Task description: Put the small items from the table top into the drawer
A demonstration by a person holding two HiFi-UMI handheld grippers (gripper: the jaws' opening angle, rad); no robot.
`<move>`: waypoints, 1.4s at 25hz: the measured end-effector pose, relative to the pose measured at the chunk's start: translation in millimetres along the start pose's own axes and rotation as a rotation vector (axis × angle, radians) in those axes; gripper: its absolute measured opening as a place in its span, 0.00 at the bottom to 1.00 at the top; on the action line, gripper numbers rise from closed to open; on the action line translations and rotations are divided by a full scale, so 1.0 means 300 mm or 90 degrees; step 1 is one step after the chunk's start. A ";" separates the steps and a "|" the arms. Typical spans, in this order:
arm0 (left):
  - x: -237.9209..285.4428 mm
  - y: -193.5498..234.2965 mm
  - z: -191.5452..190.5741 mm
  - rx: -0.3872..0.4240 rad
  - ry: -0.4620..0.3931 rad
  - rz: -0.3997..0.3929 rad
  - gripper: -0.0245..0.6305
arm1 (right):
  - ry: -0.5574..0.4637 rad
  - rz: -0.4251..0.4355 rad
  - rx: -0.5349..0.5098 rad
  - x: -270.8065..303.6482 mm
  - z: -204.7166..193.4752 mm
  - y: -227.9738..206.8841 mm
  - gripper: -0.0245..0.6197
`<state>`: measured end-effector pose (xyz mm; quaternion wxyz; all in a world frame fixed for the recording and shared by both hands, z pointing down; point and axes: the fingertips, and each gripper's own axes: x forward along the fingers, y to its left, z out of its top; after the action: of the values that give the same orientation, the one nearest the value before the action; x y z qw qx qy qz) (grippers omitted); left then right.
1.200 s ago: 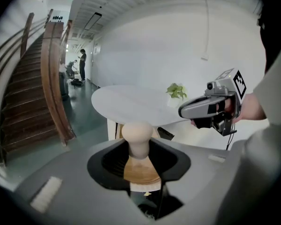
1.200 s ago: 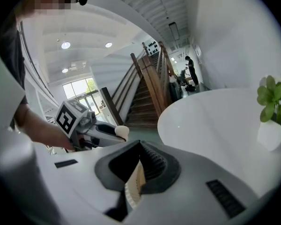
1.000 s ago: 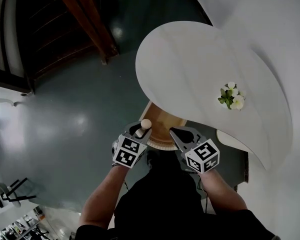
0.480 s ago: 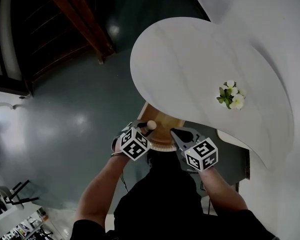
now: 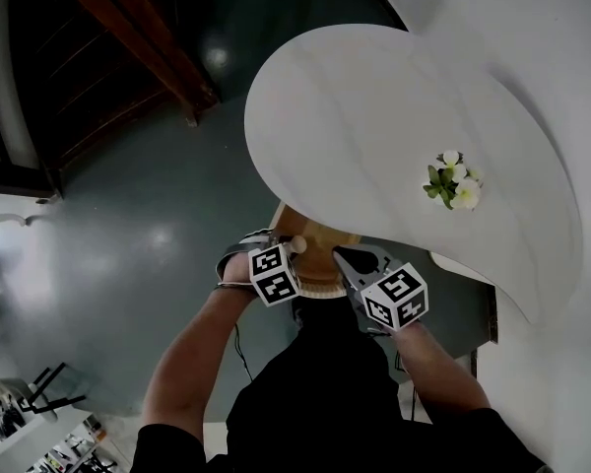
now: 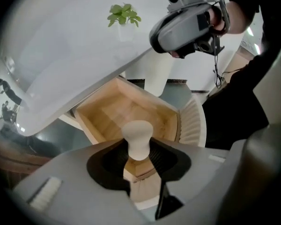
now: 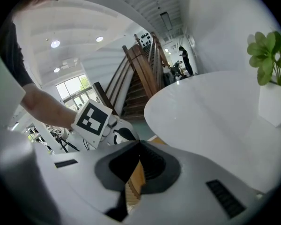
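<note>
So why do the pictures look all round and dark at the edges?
Left gripper view: the wide lens bends the table and blackens the corners. Right gripper view: same dark round rim. Head view: the floor has shiny glare patches.

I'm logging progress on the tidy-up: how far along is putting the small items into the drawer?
Done: the drawer stands open, with nothing visible inside yet. In hand: the left gripper holds a wooden peg above it, not yet released. Left: dropping it in; the table shows only a potted plant.
</note>
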<state>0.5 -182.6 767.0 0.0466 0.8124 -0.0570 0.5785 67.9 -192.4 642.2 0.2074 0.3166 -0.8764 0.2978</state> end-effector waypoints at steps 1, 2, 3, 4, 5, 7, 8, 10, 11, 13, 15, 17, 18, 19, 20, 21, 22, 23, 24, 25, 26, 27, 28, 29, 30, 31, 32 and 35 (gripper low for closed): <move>0.013 -0.002 -0.005 0.023 0.012 -0.002 0.25 | 0.000 -0.001 0.001 0.000 -0.001 -0.003 0.05; 0.025 -0.007 -0.006 0.046 0.022 -0.005 0.25 | 0.000 -0.001 0.002 0.001 -0.002 -0.006 0.05; 0.036 -0.014 -0.005 0.066 0.028 -0.010 0.25 | 0.000 -0.001 0.003 0.001 -0.004 -0.008 0.05; 0.048 -0.023 -0.001 0.083 0.031 -0.017 0.25 | 0.001 0.000 0.004 0.003 -0.007 -0.010 0.05; 0.060 -0.033 0.004 0.093 0.032 -0.025 0.26 | 0.002 0.001 0.005 0.004 -0.011 -0.012 0.05; 0.084 -0.050 0.012 0.105 0.033 -0.040 0.26 | 0.004 0.002 0.007 0.007 -0.020 -0.016 0.05; 0.095 -0.055 0.012 0.113 0.036 -0.043 0.26 | 0.004 0.003 0.008 0.008 -0.025 -0.018 0.05; 0.117 -0.062 0.006 0.138 0.048 -0.044 0.26 | 0.005 0.005 0.013 0.008 -0.035 -0.020 0.05; 0.128 -0.065 0.002 0.153 0.055 -0.046 0.26 | 0.005 0.006 0.016 0.008 -0.041 -0.022 0.05; 0.149 -0.069 0.000 0.177 0.065 -0.052 0.26 | 0.005 0.006 0.021 0.007 -0.053 -0.034 0.05; 0.169 -0.066 0.000 0.191 0.070 -0.058 0.26 | 0.006 0.003 0.024 0.010 -0.065 -0.055 0.05; 0.186 -0.063 -0.004 0.198 0.074 -0.064 0.26 | 0.006 -0.002 0.028 0.013 -0.076 -0.071 0.05; 0.192 -0.063 -0.006 0.200 0.076 -0.068 0.26 | 0.006 -0.003 0.032 0.013 -0.080 -0.074 0.05; 0.198 -0.065 -0.007 0.202 0.079 -0.072 0.26 | 0.006 -0.004 0.034 0.012 -0.084 -0.075 0.05; 0.203 -0.066 -0.009 0.204 0.082 -0.076 0.26 | 0.006 -0.004 0.036 0.010 -0.087 -0.073 0.05; 0.208 -0.068 -0.010 0.207 0.086 -0.079 0.26 | 0.007 -0.004 0.038 0.008 -0.091 -0.071 0.05; 0.213 -0.068 -0.012 0.211 0.092 -0.080 0.26 | 0.008 -0.003 0.039 0.008 -0.095 -0.069 0.05; 0.220 -0.067 -0.014 0.217 0.098 -0.081 0.26 | 0.009 -0.003 0.039 0.008 -0.100 -0.068 0.05; 0.228 -0.067 -0.016 0.223 0.104 -0.081 0.26 | 0.009 -0.002 0.040 0.007 -0.104 -0.067 0.05; 0.234 -0.068 -0.017 0.227 0.107 -0.083 0.26 | 0.009 -0.003 0.042 0.008 -0.108 -0.067 0.05; 0.237 -0.068 -0.017 0.230 0.108 -0.087 0.27 | 0.009 -0.003 0.043 0.008 -0.110 -0.066 0.05; 0.239 -0.068 -0.017 0.229 0.107 -0.091 0.27 | 0.009 -0.002 0.044 0.010 -0.112 -0.064 0.05; 0.240 -0.068 -0.016 0.227 0.104 -0.094 0.27 | 0.009 -0.001 0.044 0.013 -0.114 -0.062 0.05; 0.241 -0.068 -0.017 0.223 0.100 -0.098 0.27 | 0.011 0.000 0.044 0.016 -0.119 -0.061 0.05; 0.241 -0.071 -0.017 0.218 0.096 -0.102 0.27 | 0.013 0.001 0.043 0.020 -0.126 -0.059 0.05; 0.242 -0.074 -0.016 0.214 0.092 -0.108 0.27 | 0.015 0.002 0.042 0.023 -0.134 -0.060 0.05; 0.241 -0.079 -0.013 0.210 0.087 -0.116 0.27 | 0.016 0.002 0.042 0.025 -0.142 -0.063 0.05; 0.241 -0.091 -0.004 0.213 0.074 -0.142 0.27 | 0.014 -0.004 0.048 0.035 -0.158 -0.086 0.05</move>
<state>26.9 -158.3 835.4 -0.0219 0.7751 0.1333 0.6173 86.1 -181.9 693.2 0.2061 0.3239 -0.8610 0.3336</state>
